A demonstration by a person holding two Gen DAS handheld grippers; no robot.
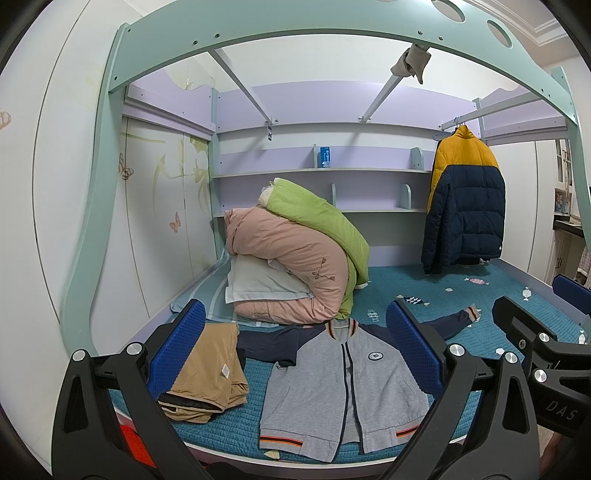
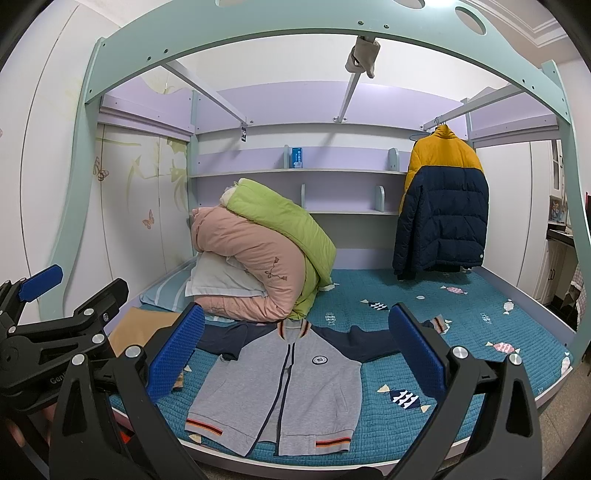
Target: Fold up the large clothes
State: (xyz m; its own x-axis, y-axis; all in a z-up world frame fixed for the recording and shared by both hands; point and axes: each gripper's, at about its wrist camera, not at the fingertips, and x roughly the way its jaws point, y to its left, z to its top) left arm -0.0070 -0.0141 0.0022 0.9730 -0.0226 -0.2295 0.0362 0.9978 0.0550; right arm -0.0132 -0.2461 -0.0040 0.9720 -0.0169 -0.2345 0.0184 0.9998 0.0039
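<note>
Shelves: I see a small blue box (image 1: 324, 156) standing alone on the upper lilac shelf (image 1: 321, 172) at the back of the bed alcove; the lower shelf carries only curved dividers.
Rail: a puffy yellow-and-navy coat (image 1: 464, 199) hangs from a hanger on the bar at the right; a beige cloth (image 1: 410, 62) is bunched on a slanted strut overhead.
Bed: a teal quilted cover (image 2: 461, 332) with a candy and fish print, inside a mint-green arched frame (image 1: 332, 29) with round holes.
Jacket: the grey zip jacket (image 1: 343, 384) with navy sleeves, a round chest badge and striped hem lies flat, front up, at the near edge of the bed, sleeves spread to both sides.
Folded pile: tan trousers (image 1: 207, 373) lie folded just left of the jacket, over something dark.
Bedding: a pink quilt (image 1: 288, 266) and a green quilt (image 1: 317, 218) are rolled over a white pillow (image 1: 258, 280) behind the jacket.
Left gripper (image 1: 295, 349): I have it spread wide, blue ribbed pads apart, holding nothing, above the near bed edge.
Right gripper (image 2: 295, 349): likewise released and empty, framing the jacket.
Walls: white panels with butterfly and leaf decals on the left.
</note>
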